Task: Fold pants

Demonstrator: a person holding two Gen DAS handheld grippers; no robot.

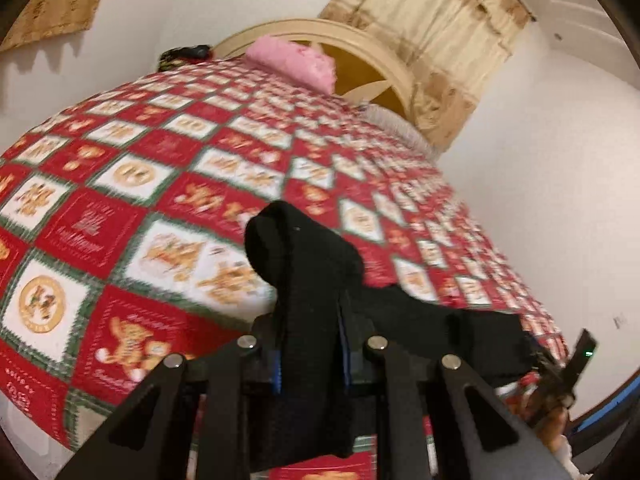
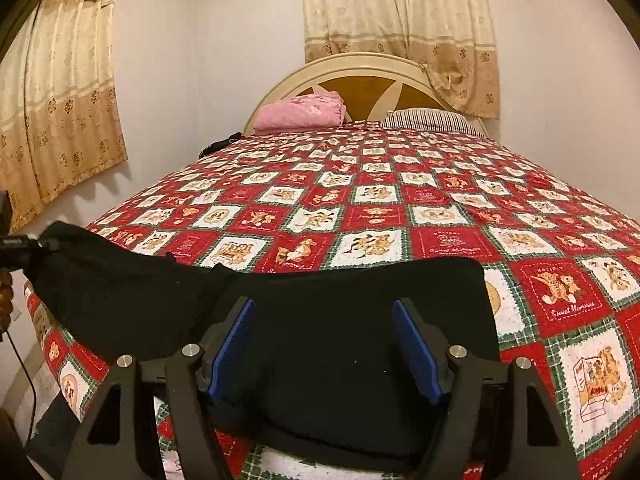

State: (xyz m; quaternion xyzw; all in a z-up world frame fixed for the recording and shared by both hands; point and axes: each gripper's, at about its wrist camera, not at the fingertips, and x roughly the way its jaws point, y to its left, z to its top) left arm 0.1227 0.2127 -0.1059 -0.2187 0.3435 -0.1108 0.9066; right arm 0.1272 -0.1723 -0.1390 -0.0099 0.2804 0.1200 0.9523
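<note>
On a bed covered by a red, white and green patchwork quilt (image 2: 400, 200) printed with teddy bears, a pair of black fabric pants (image 2: 320, 320) is spread across the near edge. Seen from the left wrist camera, the left gripper (image 1: 310, 340) is nearly closed, and a bunched fold of the black pants (image 1: 304, 280) is pinched between its blue-padded fingers (image 1: 345, 344); the cloth is lifted off the quilt and stands up past the fingertips. From the right wrist view, the right gripper (image 2: 324, 344) is held with its jaws wide apart above the flat pants. Its blue ribbed pads (image 2: 234, 348) are set either side of the cloth, and nothing is gripped by them; whether the cloth is touched cannot be told.

At the left edge of the right wrist view, the left gripper (image 2: 16, 248) is seen gripping the far corner of the pants, with part of a person's hand (image 2: 5, 296) below it.

At the head of the bed, a folded pink blanket (image 2: 300, 114) and a striped pillow (image 2: 432, 120) are laid against a cream and brown arched headboard (image 2: 360, 80). Beige patterned curtains (image 2: 400, 12) are hung on the white walls behind and to the left.
</note>
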